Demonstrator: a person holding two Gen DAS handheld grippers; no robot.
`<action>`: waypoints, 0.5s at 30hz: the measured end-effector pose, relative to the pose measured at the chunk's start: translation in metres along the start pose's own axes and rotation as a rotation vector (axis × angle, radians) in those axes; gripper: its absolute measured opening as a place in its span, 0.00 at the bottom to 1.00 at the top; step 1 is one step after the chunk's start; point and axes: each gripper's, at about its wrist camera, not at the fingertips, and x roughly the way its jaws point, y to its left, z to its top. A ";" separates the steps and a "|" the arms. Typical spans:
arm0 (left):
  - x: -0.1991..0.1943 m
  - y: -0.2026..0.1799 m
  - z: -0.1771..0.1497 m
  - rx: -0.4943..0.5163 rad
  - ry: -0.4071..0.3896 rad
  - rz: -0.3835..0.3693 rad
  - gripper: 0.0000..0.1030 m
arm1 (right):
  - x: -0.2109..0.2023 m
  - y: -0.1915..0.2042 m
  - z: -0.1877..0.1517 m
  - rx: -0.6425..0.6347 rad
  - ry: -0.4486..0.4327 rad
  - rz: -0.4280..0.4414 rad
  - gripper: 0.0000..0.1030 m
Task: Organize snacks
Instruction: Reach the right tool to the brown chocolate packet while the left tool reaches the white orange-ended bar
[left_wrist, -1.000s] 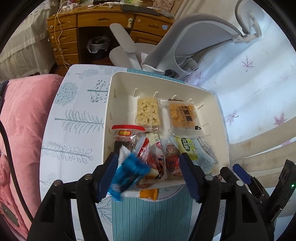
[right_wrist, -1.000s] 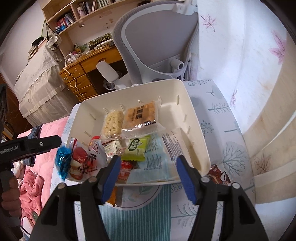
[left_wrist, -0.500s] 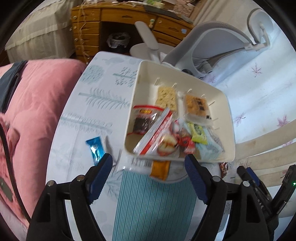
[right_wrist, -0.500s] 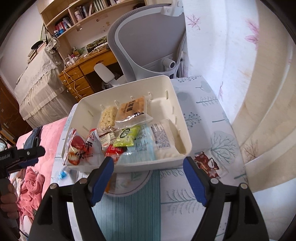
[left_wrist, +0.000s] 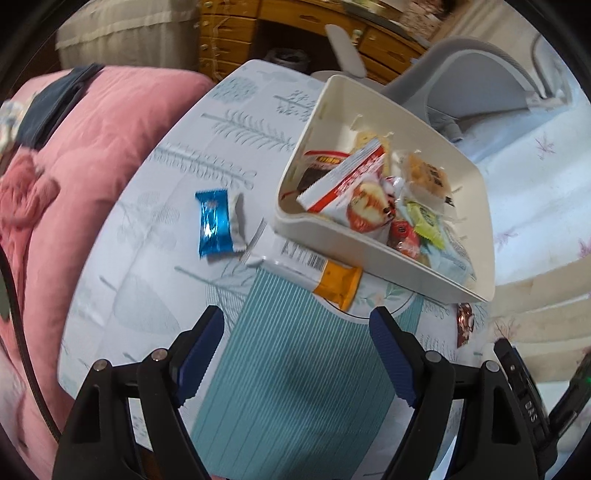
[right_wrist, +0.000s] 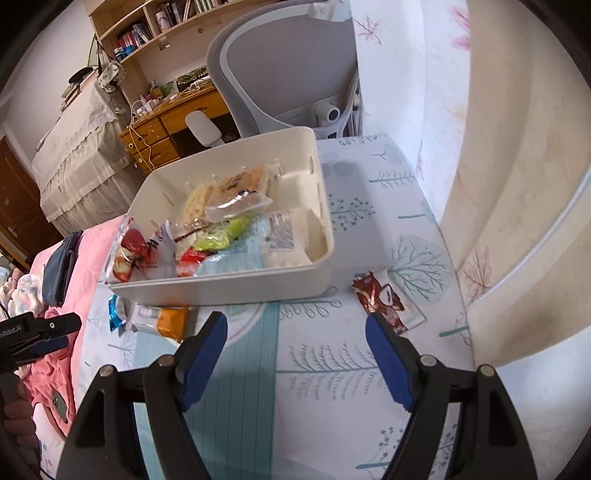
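Observation:
A white bin (left_wrist: 369, 240) holding several snack packets stands on the tree-print tablecloth (left_wrist: 147, 302). Left of the bin lies a blue foil snack (left_wrist: 212, 221), and an orange-and-white packet (left_wrist: 325, 277) pokes out from under the bin's near wall. A brown-red packet (left_wrist: 464, 325) lies by the bin's right corner. My left gripper (left_wrist: 295, 325) hovers open over the striped teal patch, nothing between its fingers. In the right wrist view the bin (right_wrist: 229, 288) sits ahead. The brown-red packet (right_wrist: 384, 301) touches the tip of the right finger of my open right gripper (right_wrist: 295, 325). The blue snack (right_wrist: 115, 314) and orange packet (right_wrist: 162, 319) lie at left.
A pink quilt (left_wrist: 92, 147) borders the table's left edge. A grey office chair (right_wrist: 288, 66) and a wooden desk (right_wrist: 166, 129) stand behind the bin. A pale curtain (right_wrist: 517, 147) hangs along the right side. The left gripper (right_wrist: 40, 334) shows at the left edge of the right wrist view.
The blue snack that was between the left jaws now lies on the cloth left of the bin. Both grippers have drawn back from the bin, and their jaws stand wider.

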 end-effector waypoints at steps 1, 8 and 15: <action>0.004 0.000 -0.003 -0.020 0.000 0.000 0.77 | 0.001 -0.005 -0.002 0.007 -0.004 0.000 0.75; 0.033 -0.006 -0.019 -0.137 -0.034 0.010 0.77 | 0.019 -0.034 -0.010 0.023 0.004 -0.037 0.75; 0.067 -0.010 -0.025 -0.233 -0.084 0.036 0.77 | 0.044 -0.052 -0.013 -0.059 0.011 -0.089 0.75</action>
